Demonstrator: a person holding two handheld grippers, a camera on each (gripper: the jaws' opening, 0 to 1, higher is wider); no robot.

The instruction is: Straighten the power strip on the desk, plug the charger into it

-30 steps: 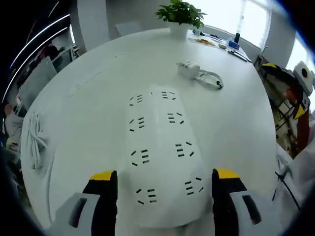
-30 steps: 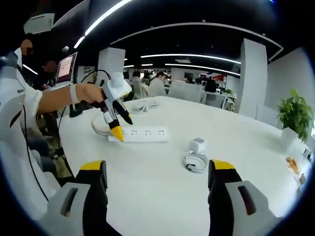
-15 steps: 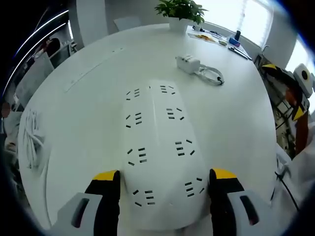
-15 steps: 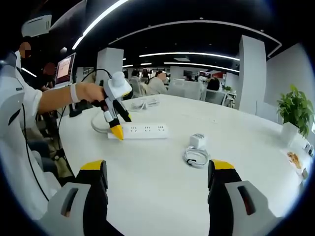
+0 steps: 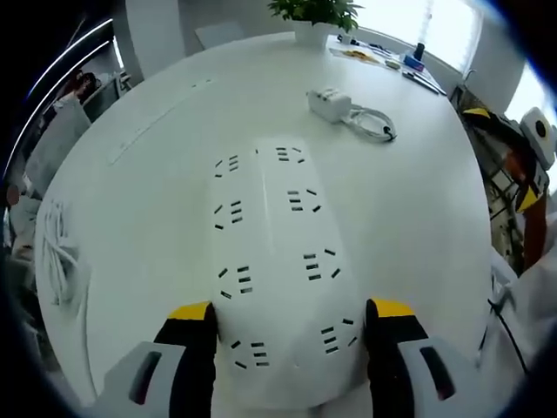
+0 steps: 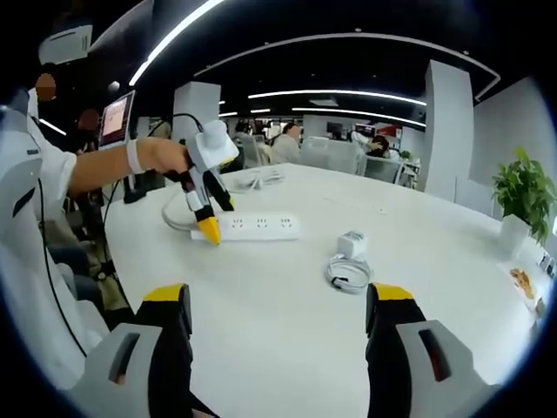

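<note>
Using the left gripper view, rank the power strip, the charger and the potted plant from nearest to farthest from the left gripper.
1. Power strip: its near end lies between the jaws of the left gripper.
2. Charger: farther up the table, to the right, with its coiled cable beside it.
3. Potted plant: at the table's far edge, top of the view.

- One power strip point(image 5: 274, 261), white, with eight socket groups in two rows of four.
- One charger point(image 5: 329, 102) with one coiled cable point(image 5: 372, 124).
- One potted plant point(image 5: 315, 16).
- Two claws: left claw point(image 5: 285, 324), right claw point(image 6: 277, 312).
- One tabletop point(image 5: 157, 183).
</note>
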